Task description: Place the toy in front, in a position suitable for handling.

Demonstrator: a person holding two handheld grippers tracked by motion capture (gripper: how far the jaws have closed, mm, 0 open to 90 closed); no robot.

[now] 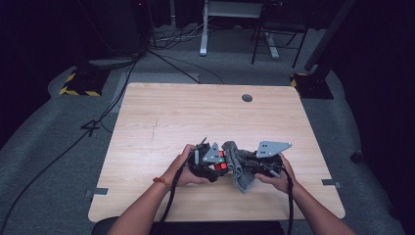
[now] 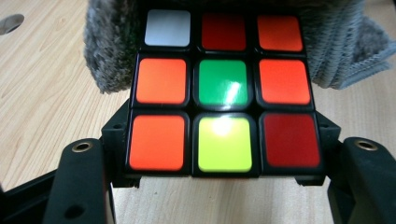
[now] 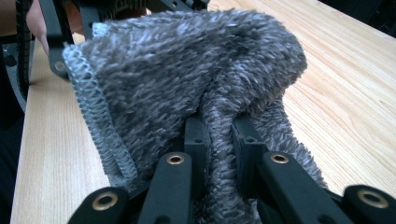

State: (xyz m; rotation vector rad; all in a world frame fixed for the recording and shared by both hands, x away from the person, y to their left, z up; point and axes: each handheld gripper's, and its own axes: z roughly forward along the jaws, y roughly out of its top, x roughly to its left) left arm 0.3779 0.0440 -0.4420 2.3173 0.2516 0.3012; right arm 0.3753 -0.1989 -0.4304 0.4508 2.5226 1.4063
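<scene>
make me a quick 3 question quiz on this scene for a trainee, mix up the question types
1. True or false: the left tongs hold the puzzle cube between their jaws.
2. Multiple choice: the centre sticker of the cube face seen in the left gripper view is A) white B) green C) blue.
3. Fill in: the right tongs pinch a fold of the grey ____.

Key
1. True: the cube sits between the two black jaws.
2. B: green, with yellow just below it.
3. Cloth: fuzzy, with a stitched edge, pressed against the cube above the wooden table.
</scene>
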